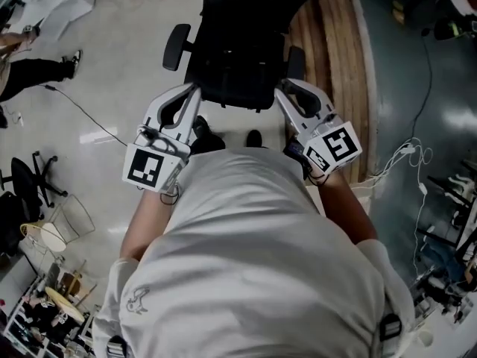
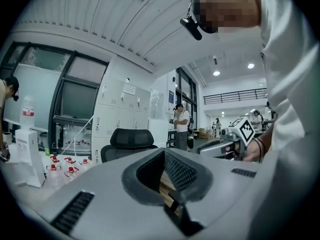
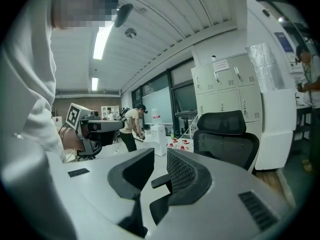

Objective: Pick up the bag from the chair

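Now we hold the left gripper (image 1: 192, 90) and right gripper (image 1: 283, 89) with jaws apart and empty, just before the black chair (image 1: 235, 58). We cannot pick out the bag on its dark seat.

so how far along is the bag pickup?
Done: nothing yet. In hand: nothing. The left gripper and right gripper are both open, fingers apart with only floor showing between them, held up facing the black chair. Left: reach in, close on the bag, lift it. I can't pick the bag out against the dark seat from here.
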A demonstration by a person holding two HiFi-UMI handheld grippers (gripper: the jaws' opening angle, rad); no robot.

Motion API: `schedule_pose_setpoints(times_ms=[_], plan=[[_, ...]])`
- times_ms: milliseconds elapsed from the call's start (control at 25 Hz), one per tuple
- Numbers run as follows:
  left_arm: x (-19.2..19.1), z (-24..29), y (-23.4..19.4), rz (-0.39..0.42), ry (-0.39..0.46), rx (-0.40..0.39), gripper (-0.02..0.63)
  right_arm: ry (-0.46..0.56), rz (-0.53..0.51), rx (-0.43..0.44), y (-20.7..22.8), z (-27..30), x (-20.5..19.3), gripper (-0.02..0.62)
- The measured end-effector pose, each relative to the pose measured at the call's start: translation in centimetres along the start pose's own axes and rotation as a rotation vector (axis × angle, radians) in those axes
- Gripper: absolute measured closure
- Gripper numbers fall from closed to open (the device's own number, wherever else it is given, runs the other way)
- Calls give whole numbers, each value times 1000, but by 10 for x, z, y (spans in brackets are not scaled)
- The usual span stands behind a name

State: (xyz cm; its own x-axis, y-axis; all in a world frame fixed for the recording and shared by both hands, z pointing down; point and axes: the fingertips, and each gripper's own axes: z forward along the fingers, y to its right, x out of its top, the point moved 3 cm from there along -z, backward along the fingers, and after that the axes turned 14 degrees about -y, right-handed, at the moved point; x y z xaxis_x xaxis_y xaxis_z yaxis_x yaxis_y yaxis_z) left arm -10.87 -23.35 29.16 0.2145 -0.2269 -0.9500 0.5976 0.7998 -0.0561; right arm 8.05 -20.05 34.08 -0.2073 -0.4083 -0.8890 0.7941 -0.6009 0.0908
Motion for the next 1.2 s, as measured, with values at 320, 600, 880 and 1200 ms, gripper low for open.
schedule_pose_setpoints(times_ms=[320,600,880,1200], plan=[[10,-12,-86,35,-1,-98,599,19,63,-95,-11,65,41,515],[0,-12,-145,23,-30,-134,600,28,126,-145,-7,111,63,515],[-5,12,-178,9,-47,-139,599,23,187,-117,22,149,67,515],[-4,51,-210,-10,-97,-117,600,8,299,-59,79,193,62,508]])
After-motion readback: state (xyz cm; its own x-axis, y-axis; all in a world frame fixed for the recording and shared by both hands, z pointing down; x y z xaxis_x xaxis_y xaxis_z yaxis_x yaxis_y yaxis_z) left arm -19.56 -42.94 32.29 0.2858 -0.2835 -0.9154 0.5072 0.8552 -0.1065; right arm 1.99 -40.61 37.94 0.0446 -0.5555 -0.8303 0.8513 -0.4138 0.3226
